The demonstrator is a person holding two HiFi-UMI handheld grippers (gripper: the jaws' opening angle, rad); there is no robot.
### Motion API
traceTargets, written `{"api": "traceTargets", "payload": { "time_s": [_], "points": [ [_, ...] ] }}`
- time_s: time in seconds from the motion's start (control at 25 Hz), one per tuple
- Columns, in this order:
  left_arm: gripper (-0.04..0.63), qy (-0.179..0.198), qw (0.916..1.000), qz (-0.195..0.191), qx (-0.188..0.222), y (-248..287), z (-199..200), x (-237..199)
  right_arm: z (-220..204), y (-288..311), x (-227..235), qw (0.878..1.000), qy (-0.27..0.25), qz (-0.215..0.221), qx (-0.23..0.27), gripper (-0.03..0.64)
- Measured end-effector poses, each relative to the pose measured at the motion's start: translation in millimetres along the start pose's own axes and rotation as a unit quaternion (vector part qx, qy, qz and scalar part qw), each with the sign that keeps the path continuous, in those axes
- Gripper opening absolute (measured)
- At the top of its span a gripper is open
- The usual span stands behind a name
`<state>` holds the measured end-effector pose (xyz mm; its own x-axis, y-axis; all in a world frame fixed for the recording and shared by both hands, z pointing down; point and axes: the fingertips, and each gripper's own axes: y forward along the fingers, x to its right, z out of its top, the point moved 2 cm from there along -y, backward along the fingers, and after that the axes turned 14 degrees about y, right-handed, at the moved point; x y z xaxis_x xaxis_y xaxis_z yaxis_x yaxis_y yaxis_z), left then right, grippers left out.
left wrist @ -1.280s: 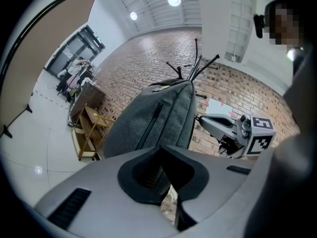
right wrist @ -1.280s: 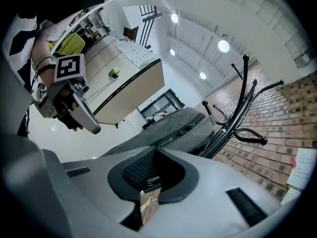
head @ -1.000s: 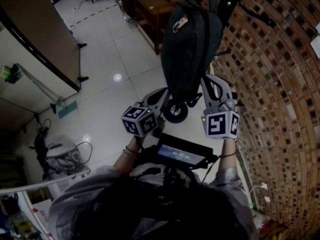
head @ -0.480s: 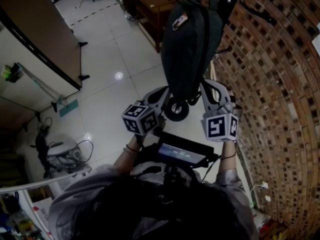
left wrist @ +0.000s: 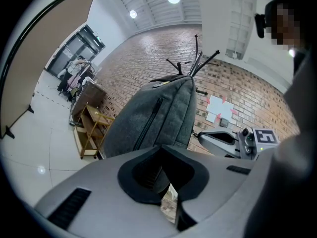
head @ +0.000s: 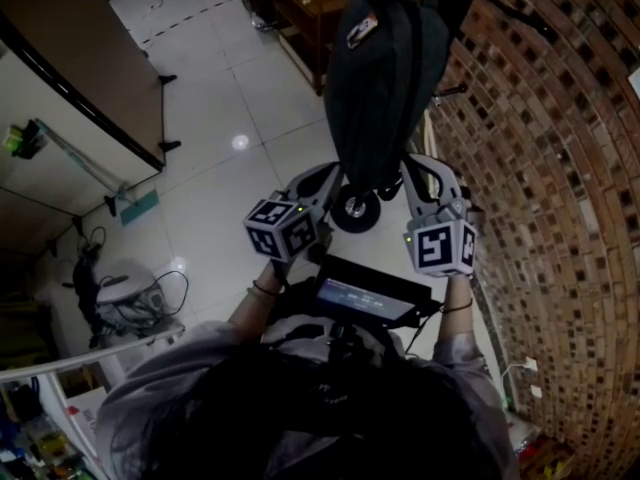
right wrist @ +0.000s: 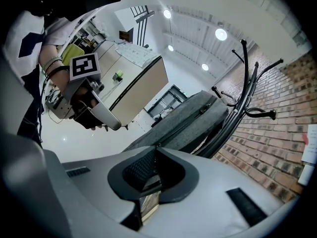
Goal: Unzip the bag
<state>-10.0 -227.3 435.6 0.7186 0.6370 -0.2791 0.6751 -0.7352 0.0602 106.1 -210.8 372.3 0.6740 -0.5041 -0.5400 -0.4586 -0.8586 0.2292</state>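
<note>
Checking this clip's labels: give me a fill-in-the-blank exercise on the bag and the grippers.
The bag hangs against a ___ wall. Its side zipper is ___. The left gripper and right gripper point up from ___ the bag.
Missing: brick; closed; below.

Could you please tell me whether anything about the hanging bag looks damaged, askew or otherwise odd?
Nothing stands out. The grey bag hangs straight from the black coat stand by the brick wall, its visible zip closed, with no tear or spill showing. The left gripper and right gripper sit by its lower end, both shut.
</note>
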Motion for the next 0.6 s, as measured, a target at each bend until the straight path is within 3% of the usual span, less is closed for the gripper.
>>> {"api": "traceTargets", "payload": {
  "time_s": [0.6],
  "points": [
    [0.011,0.004,0.9999,-0.003,-0.012,2.7,-3.2,2.2,-21.9,1.1,-15.5,1.000,0.017,0.015,-0.019,0.015]
  ]
}}
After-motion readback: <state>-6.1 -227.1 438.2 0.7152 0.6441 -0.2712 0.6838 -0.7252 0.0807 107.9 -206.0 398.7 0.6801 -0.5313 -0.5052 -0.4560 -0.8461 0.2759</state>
